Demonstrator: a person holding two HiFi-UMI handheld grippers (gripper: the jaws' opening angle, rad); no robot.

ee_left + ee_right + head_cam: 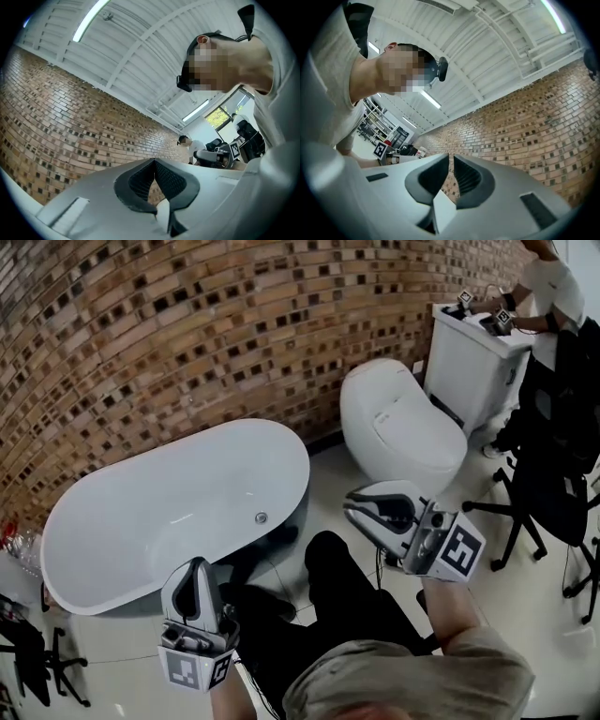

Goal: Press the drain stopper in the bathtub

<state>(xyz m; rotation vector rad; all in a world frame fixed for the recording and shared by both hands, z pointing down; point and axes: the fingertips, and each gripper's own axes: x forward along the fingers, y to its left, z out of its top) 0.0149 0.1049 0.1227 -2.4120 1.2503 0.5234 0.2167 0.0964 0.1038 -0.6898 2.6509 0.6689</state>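
No words, brands or numbers can be read; only black-and-white square markers (459, 549) show, on the left gripper (195, 570) and the right gripper (352, 509).

Your head view looks steeply down on the bathtub (178, 512), centre left, with the left gripper (194, 570) and right gripper (364, 508) close at the bottom. Each gripper view points upward past its own jaws toward the ceiling (140, 51). All three share the brick wall (187, 324).
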